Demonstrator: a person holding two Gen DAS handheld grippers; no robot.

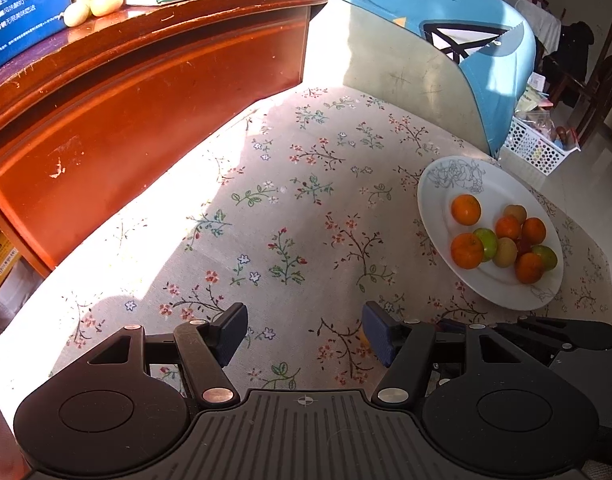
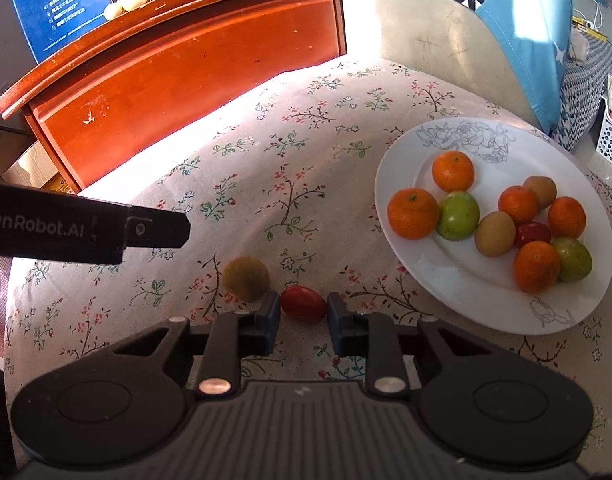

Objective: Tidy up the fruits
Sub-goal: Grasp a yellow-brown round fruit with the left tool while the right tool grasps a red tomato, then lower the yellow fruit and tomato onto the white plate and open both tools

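Observation:
A white plate on the floral tablecloth holds several oranges, green fruits, brownish fruits and a red one; it also shows in the left wrist view. A red oval fruit lies on the cloth between the fingertips of my right gripper, whose jaws stand close around it, not clearly pressing. A fuzzy brown-green fruit lies just left of it. My left gripper is open and empty above bare cloth, left of the plate; its body shows in the right wrist view.
A red-brown wooden cabinet stands behind the table with boxes and two pale fruits on top. A chair with a blue cover stands at the back right. A white perforated basket sits on the floor.

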